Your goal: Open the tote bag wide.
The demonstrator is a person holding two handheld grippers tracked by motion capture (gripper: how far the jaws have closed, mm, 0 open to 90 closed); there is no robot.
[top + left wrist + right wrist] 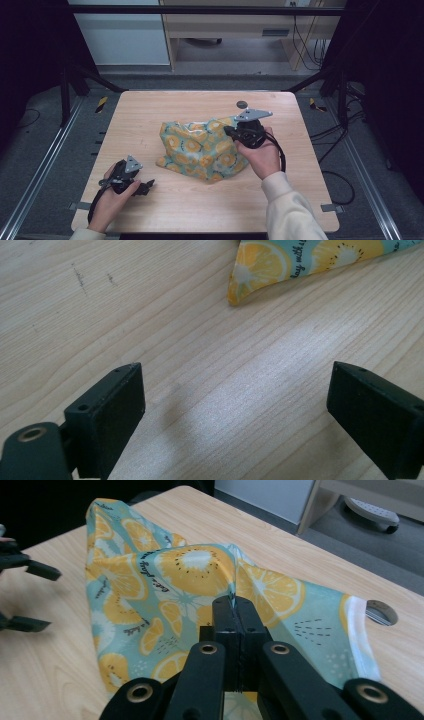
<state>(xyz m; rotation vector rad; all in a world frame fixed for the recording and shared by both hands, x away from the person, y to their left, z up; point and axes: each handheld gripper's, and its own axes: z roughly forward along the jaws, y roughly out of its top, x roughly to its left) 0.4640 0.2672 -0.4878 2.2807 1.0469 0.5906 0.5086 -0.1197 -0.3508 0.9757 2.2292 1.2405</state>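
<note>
Behind right gripper (234,611), cloth (190,575) fold pinched (edge hidden).

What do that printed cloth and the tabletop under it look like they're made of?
The cloth looks like thin woven fabric with a matte citrus print; it creases and tents softly where the right tool pinches a fold. It could be cotton or a blend. The table looks like light wood-grain laminate or veneer: straight printed-looking grain, a smooth semi-matte surface with a soft glare patch, and a few dark scuffs.
</note>
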